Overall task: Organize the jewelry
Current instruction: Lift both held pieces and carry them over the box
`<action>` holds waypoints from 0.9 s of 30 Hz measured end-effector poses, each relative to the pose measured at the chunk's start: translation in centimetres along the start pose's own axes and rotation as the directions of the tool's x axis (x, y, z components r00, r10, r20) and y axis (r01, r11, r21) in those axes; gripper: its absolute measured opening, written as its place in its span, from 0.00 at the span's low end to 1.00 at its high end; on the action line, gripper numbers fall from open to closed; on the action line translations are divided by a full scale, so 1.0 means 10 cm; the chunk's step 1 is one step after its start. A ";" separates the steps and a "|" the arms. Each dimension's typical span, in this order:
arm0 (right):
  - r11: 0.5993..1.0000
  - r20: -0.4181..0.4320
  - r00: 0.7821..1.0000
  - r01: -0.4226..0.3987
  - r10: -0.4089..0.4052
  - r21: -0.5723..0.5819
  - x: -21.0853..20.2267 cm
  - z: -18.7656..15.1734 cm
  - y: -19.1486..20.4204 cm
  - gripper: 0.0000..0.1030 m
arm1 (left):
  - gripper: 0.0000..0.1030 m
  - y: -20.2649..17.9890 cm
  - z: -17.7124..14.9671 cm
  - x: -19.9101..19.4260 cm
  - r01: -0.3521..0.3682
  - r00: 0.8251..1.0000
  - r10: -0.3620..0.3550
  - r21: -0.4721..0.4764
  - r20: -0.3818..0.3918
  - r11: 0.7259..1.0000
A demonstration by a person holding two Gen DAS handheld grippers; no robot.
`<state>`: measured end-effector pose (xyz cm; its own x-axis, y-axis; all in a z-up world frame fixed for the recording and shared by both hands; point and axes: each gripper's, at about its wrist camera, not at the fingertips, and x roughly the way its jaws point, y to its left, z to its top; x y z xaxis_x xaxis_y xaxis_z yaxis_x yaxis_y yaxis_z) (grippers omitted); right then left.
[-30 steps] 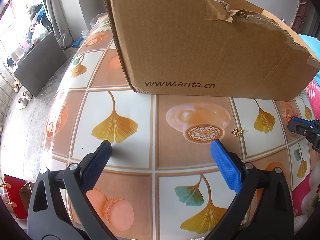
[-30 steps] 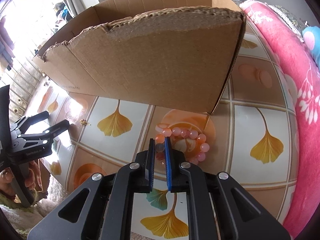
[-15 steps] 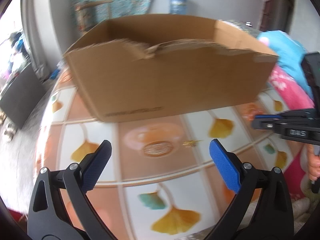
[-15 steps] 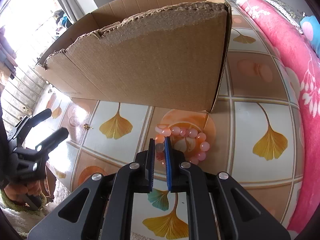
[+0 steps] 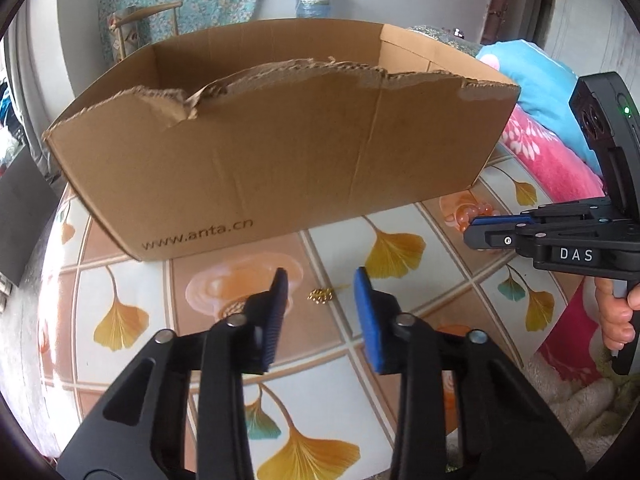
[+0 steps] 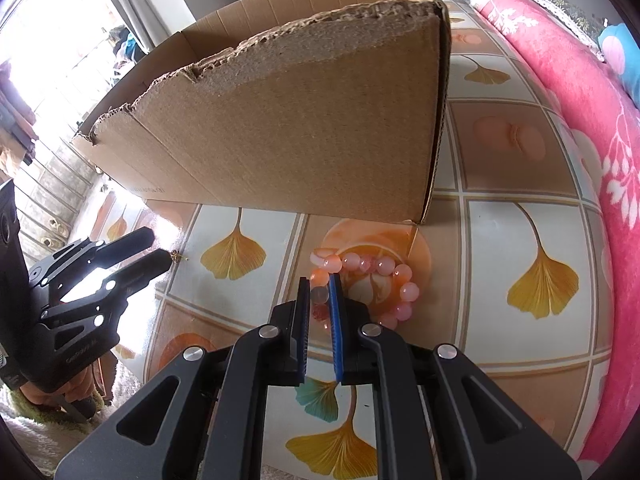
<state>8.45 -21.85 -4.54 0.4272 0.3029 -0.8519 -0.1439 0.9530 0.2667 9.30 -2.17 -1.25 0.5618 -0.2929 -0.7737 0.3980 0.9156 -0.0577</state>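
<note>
A small gold jewelry piece (image 5: 320, 295) lies on the ginkgo-patterned tablecloth (image 5: 436, 248), in front of the open cardboard box (image 5: 280, 160). My left gripper (image 5: 321, 280) hovers just before the gold piece. Its jaws are closing, with the piece in line between the blue pads and untouched. From the right wrist view, the left gripper (image 6: 158, 245) tips reach the gold piece (image 6: 175, 256). My right gripper (image 6: 320, 280) is shut on a bead of the pink bead bracelet (image 6: 400, 276), which rests on the cloth near the box (image 6: 300, 120) corner.
A pink floral blanket (image 6: 592, 128) and a blue pillow (image 5: 544, 80) border the table on the right. A person's hand (image 5: 616, 312) holds the right gripper handle. The table edge drops off at the left, with floor and a chair (image 5: 140, 28) beyond.
The left gripper's jaws have narrowed from wide apart. Its view has swung and lifted, so the gold piece now sits centred between the fingertips. The right gripper stays shut on the bracelet.
</note>
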 end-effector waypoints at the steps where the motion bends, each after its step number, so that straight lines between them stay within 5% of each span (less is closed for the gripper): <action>1: 1.000 0.001 1.000 -0.001 0.001 0.000 0.00 0.00 0.00 0.10 | 0.22 -0.02 0.01 0.01 0.004 1.000 -0.004 0.010 0.000 1.000; 9: 1.000 0.004 1.000 -0.014 0.014 0.007 -0.02 -0.01 -0.04 0.10 | 0.05 -0.16 0.02 0.11 0.003 0.999 -0.001 0.045 -0.039 0.999; 27: 1.000 0.006 1.000 -0.020 0.020 0.009 -0.03 0.00 -0.05 0.10 | 0.05 -0.08 0.03 0.13 -0.015 0.997 0.018 0.044 -0.075 0.999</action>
<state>8.44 -22.46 -4.42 0.4296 0.3218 -0.8438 -0.1440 0.9468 0.2878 9.90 -3.35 -2.04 0.5126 -0.2545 -0.8200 0.4207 0.9070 -0.0185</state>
